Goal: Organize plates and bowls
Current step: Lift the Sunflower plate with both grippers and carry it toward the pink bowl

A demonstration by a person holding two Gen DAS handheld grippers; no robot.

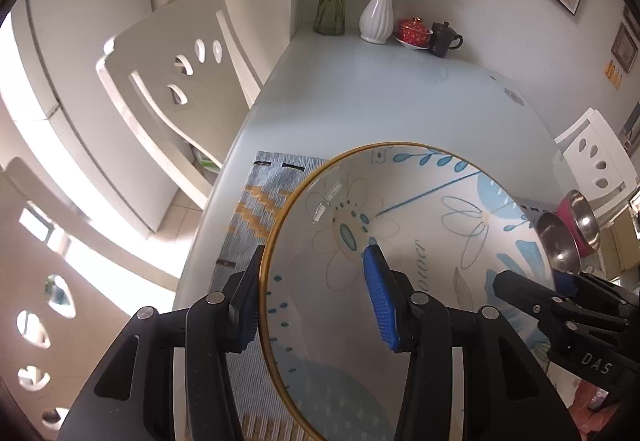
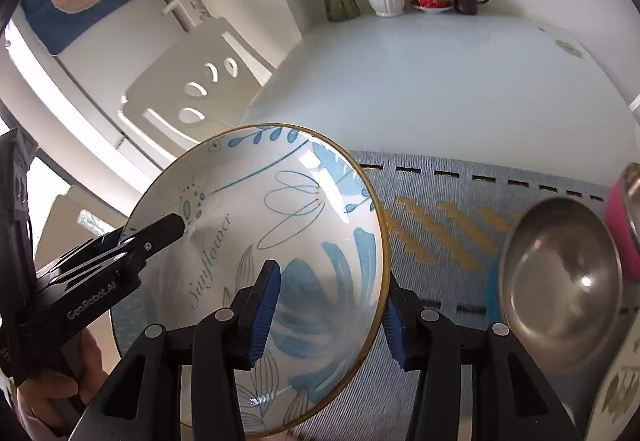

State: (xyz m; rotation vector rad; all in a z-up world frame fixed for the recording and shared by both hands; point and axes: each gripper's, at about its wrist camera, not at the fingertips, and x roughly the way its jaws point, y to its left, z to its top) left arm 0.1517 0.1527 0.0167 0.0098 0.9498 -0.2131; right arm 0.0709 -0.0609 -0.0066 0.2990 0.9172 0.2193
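A large white bowl with blue flower patterns and a gold rim hangs tilted over the grey-blue placemat. My left gripper is shut on its left rim, one blue pad inside the bowl and one outside. My right gripper is shut on the opposite rim of the same bowl in the same way. Each gripper shows in the other's view: the right gripper at the bowl's right edge, the left gripper at its left edge.
A steel bowl and a pink-sided steel bowl sit on the placemat to the right. At the far end of the pale table stand vases, a red lidded cup and a dark mug. White chairs stand to the left.
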